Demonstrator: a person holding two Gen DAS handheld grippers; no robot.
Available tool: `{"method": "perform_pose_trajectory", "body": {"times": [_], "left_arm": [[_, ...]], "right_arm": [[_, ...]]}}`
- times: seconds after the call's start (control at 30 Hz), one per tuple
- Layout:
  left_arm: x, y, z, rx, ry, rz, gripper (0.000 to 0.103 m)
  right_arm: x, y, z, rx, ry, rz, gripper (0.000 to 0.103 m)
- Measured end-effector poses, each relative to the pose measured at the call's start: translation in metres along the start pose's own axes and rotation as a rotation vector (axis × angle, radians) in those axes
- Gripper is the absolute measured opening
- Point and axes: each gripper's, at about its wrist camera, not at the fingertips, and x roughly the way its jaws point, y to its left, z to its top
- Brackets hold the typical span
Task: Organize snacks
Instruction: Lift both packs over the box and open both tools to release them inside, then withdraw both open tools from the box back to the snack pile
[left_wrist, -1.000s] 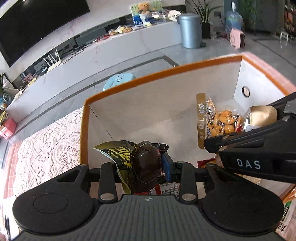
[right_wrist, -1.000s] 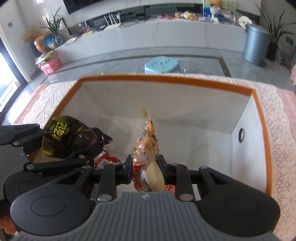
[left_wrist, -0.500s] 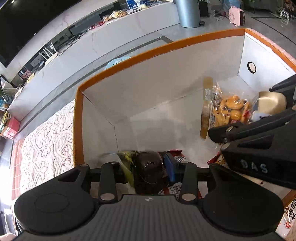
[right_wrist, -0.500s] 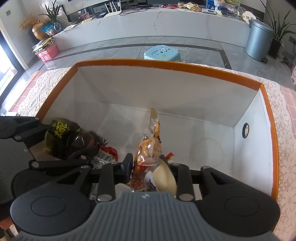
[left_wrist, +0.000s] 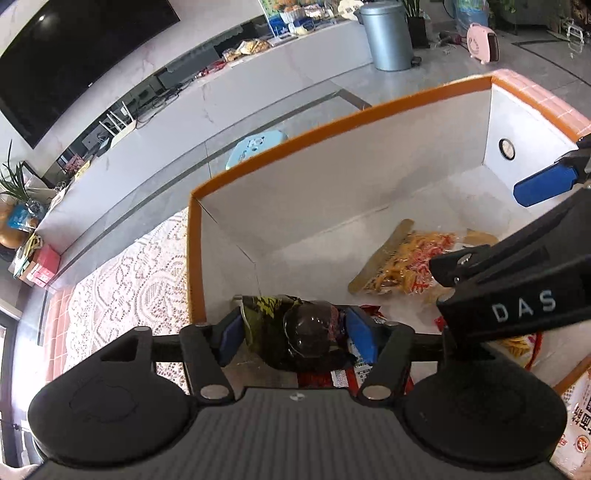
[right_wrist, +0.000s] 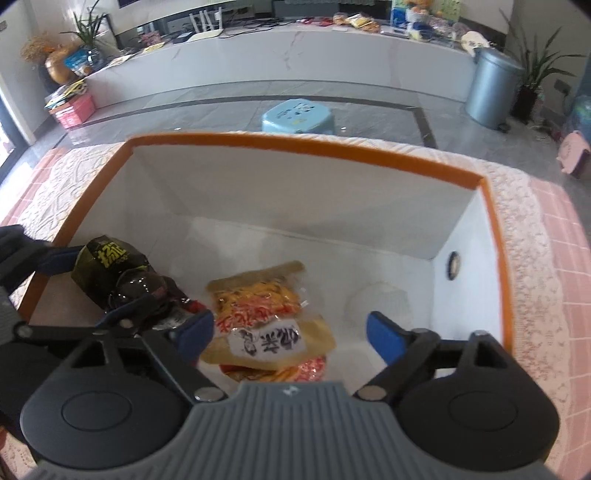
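The box (right_wrist: 495, 236) holds everything. The orange pack (right_wrist: 266, 314) lies flat on its floor at twelve o'clock of the right gripper (right_wrist: 291, 332), whose jaws are opening, nothing pressed. The left gripper (left_wrist: 295, 334), also opening, straddles the dark pack (left_wrist: 295, 332); best lift both straight up, clear of the wrappers.

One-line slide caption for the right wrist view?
Right gripper opening above an orange snack bag lying in the orange-rimmed bin, dark snack packet alongside.

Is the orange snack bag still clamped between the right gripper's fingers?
No, the orange snack bag lies flat on the box floor, and the right gripper is opening, its fingers clear of it.
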Motion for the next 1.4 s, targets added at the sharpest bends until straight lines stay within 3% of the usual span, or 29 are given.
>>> {"method": "perform_pose_trajectory", "body": {"times": [0.17, 0.37, 0.67, 0.8, 0.93, 1.07, 1.17, 1.4], "left_arm": [[-0.014, -0.003, 0.0, 0.013, -0.026, 0.001, 0.076], [-0.036, 0.0, -0.008, -0.022, -0.061, -0.018, 0.077], [-0.082, 0.012, -0.032, -0.15, -0.128, -0.073, 0.079], [-0.104, 0.013, -0.045, -0.191, -0.147, -0.11, 0.082], [-0.124, 0.016, -0.057, -0.23, -0.15, -0.15, 0.082], [-0.137, 0.017, -0.071, -0.287, -0.117, -0.233, 0.083], [-0.144, 0.014, -0.083, -0.314, -0.093, -0.277, 0.083], [-0.164, -0.003, -0.11, -0.306, -0.107, -0.29, 0.083]], "right_arm": [[-0.014, -0.003, 0.0, 0.003, -0.021, -0.028, 0.099], [-0.031, -0.005, -0.002, 0.008, 0.005, -0.1, 0.099], [-0.083, -0.011, -0.026, 0.051, -0.072, -0.061, 0.099], [-0.107, -0.011, -0.044, 0.049, -0.104, -0.089, 0.099], [-0.124, -0.014, -0.066, 0.059, -0.084, -0.129, 0.099], [-0.14, -0.012, -0.092, 0.02, -0.085, -0.183, 0.099], [-0.155, -0.011, -0.112, 0.013, -0.102, -0.176, 0.099], [-0.176, -0.009, -0.16, 0.065, -0.121, -0.115, 0.099]]}}
